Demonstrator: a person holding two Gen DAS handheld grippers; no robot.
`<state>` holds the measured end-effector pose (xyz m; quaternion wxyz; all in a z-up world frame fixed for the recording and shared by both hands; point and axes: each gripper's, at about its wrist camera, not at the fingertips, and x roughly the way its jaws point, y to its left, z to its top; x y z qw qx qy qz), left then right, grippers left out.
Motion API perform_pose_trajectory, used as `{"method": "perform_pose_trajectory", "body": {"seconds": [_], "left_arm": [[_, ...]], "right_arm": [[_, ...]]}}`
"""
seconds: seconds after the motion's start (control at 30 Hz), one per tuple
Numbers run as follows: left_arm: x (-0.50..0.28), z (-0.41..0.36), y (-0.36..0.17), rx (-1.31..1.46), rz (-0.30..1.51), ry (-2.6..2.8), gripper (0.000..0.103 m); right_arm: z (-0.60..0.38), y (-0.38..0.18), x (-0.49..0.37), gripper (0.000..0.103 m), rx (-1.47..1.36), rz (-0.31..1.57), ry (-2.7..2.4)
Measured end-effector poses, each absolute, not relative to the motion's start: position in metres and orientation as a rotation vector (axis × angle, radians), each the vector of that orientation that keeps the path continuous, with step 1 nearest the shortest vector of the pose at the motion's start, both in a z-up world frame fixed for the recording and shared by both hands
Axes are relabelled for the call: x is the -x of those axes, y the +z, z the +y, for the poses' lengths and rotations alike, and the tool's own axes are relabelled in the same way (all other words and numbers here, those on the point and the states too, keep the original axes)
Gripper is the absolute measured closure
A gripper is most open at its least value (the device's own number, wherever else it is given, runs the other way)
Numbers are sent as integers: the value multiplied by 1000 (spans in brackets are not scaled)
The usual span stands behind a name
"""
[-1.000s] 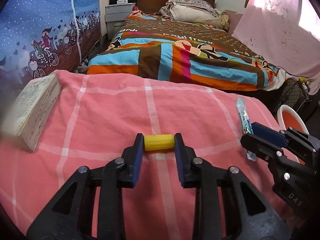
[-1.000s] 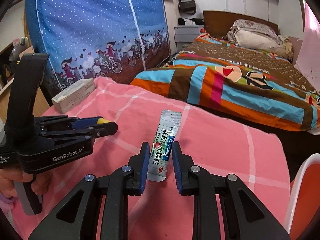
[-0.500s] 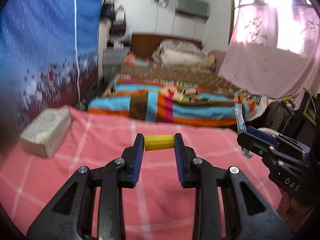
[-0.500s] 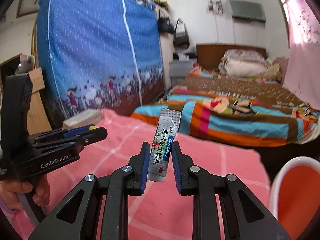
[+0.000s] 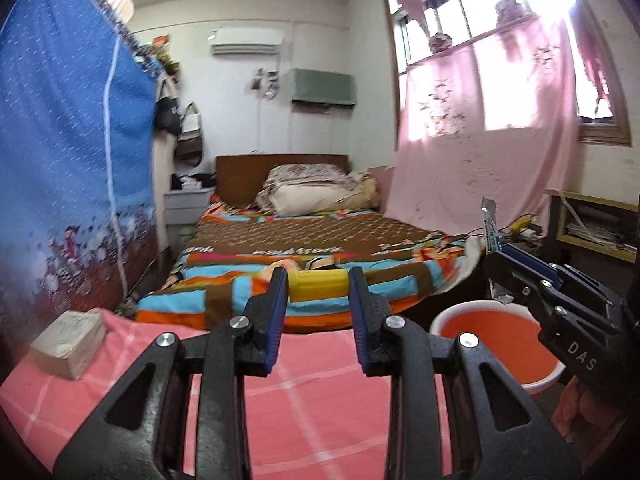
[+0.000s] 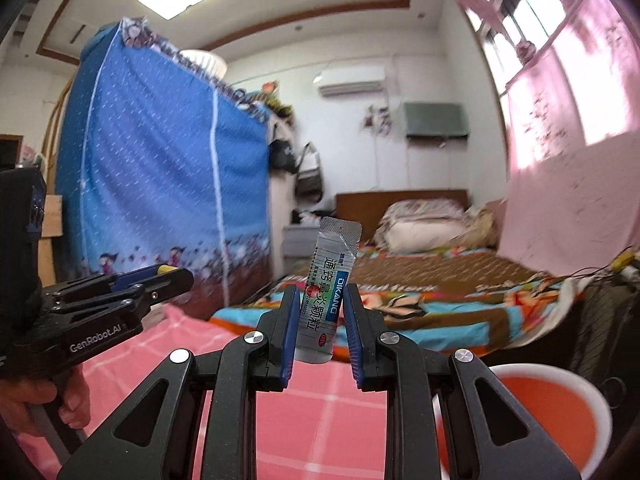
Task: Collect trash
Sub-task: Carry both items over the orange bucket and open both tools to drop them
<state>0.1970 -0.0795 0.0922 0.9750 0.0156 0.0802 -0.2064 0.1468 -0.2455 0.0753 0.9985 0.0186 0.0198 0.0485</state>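
Left gripper (image 5: 319, 285): jaws clamped on yellow cylinder (image 5: 318, 281), above pink cloth (image 5: 312, 400). Right gripper (image 6: 320, 312): jaws clamped on sachet (image 6: 329, 292), upright. Orange bin (image 5: 496, 338) near, right.

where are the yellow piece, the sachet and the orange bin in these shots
yellow piece (image 5: 318, 281), left wrist view, middle of its front face
sachet (image 6: 328, 292), right wrist view, printed middle of the packet
orange bin (image 5: 442, 320), left wrist view, left part of its white rim

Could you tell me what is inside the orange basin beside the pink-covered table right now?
The orange basin shows only bare orange interior where visible. The right gripper, holding the sachet, covers its right side, and in the right wrist view that gripper's own frame hides its left part.
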Motion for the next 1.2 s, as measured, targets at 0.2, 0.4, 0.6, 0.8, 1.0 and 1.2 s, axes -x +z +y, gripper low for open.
{"method": "perform_pose_trajectory", "body": {"seconds": [0.2,0.4,0.6,0.8,1.0,1.2], "left_arm": [[-189,-113,98,-45,142,-506,85],[-182,-150,96,-84,147,-594,85],[-183,-185,83,-113,200,-677,85],[-190,-211,70,-100,288,-729,85],[-201,-237,58,-123,404,-762,85],[-210,-258,40,-136,522,-788,85]], "right_arm": [[-278,69,-130,83,-72,5,-18],[-307,61,-126,83,-112,36,-95],[-330,52,-128,83,-129,96,-169],[-353,37,-131,83,-161,184,-228],[-366,29,-134,83,-200,254,-261],[-377,24,-138,83,-226,316,-276]]}}
